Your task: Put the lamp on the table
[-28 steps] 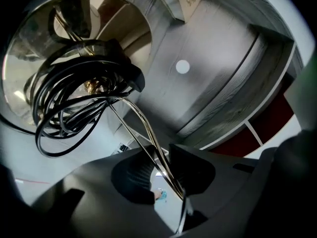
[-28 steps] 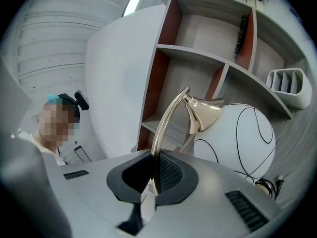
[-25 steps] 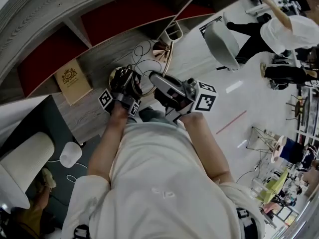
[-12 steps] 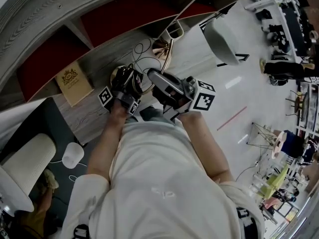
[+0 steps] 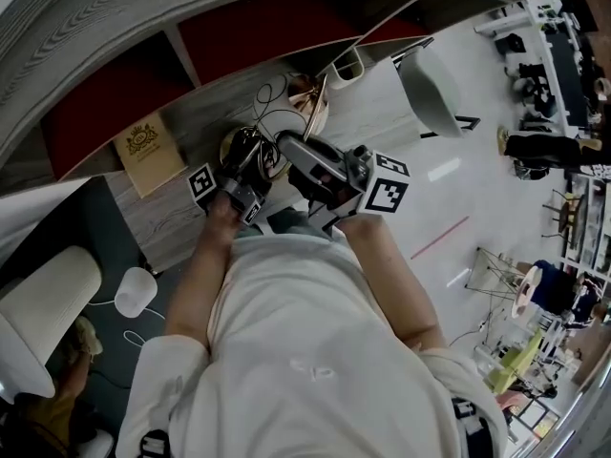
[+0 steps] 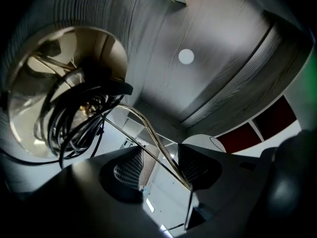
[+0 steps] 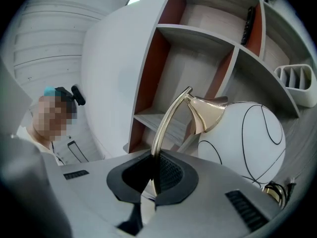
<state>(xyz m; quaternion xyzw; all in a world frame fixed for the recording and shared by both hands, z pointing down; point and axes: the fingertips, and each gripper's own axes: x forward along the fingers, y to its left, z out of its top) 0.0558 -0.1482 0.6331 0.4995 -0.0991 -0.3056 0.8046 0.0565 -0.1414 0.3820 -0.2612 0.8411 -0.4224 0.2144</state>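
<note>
Right fingers [image 7: 174,175] clamp the lamp [image 7: 208,112]; left fingers [image 6: 128,168], just opened, straddle it.

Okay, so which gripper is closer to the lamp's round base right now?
Left. The left gripper, jaws just opened with the stem between them, sits beside the base; the right gripper clamps the stem farther up.

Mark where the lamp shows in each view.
Head view: lamp upper centre, just below the red-backed shelf.
Left gripper view: lamp base fills the left; its stem passes between the left gripper's jaws, which have just been opening.
Right gripper view: lamp at centre, stem rising from the right gripper's shut jaws to the shade.
Shared landmark: the red-backed shelf, seen in all three.
</note>
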